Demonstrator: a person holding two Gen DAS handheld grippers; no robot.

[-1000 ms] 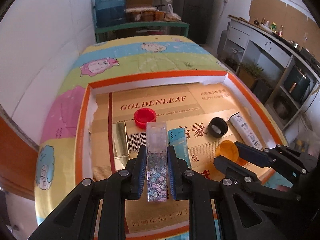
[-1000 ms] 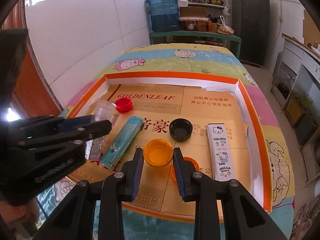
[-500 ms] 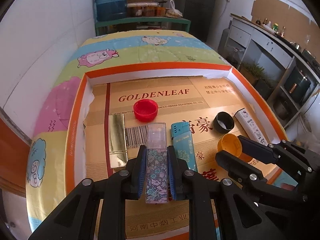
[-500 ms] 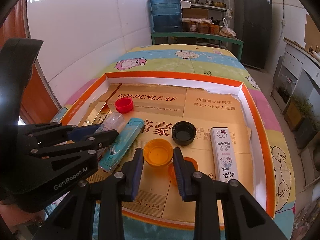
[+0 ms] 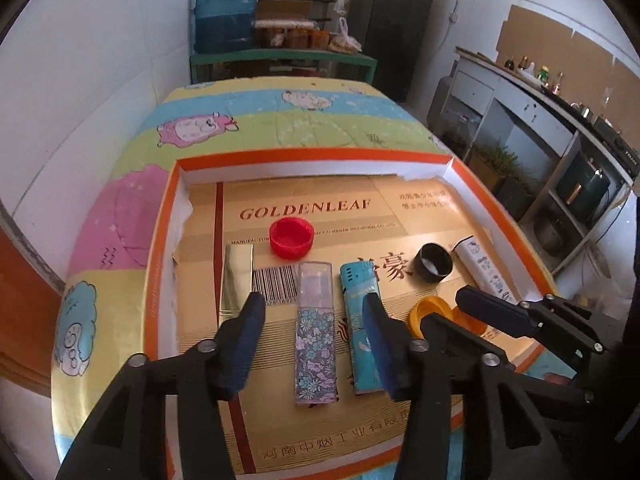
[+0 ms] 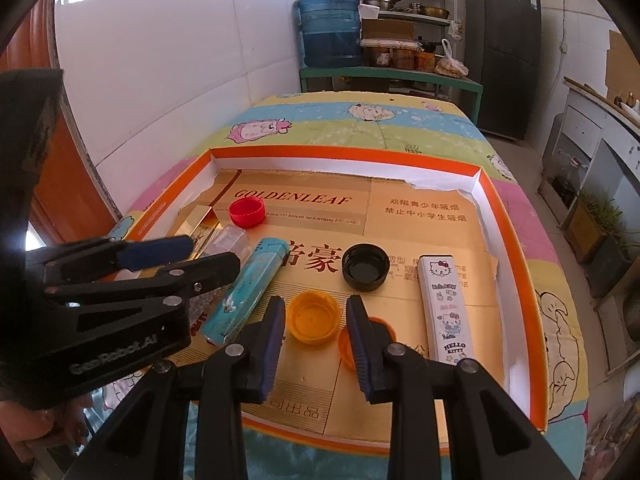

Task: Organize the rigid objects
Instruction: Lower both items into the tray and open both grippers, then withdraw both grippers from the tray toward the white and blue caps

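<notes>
Shallow orange-rimmed tray (image 5: pixel 160 240), lined with gold printed cardboard, set on a cartoon-print bedspread (image 5: pixel 248 128).

My left gripper (image 5: pixel 312 320): jaws spread wide, holding nothing. Between them, flat on the cardboard, lies the floral lighter with clear cap (image 5: pixel 315 328), touching neither finger.

Just left of it, apart: gold lighter (image 5: pixel 237 280), lying lengthwise. Just right: teal lighter (image 5: pixel 360 324), parallel, its lower half partly hidden behind my left gripper's right finger. Beyond, toward the far wall of the tray: red cap (image 5: pixel 291 237), open side up.

My right gripper (image 6: pixel 316 320): jaws parted on either side of the yellow-orange cap (image 6: pixel 314 322), which sits on the cardboard; whether the pads touch it I cannot tell. Orange cap (image 6: pixel 348 344), partly hidden behind the right finger. Black cap (image 6: pixel 366 267), open side up, farther in. White Hello Kitty lighter (image 6: pixel 443 308), lengthwise, near the right wall.

In the right wrist view, my left gripper covers most of the floral lighter and part of the gold one.

Background: blue water jug (image 6: pixel 330 30) on a green shelf (image 6: pixel 390 76), dark refrigerator (image 6: pixel 502 56).
</notes>
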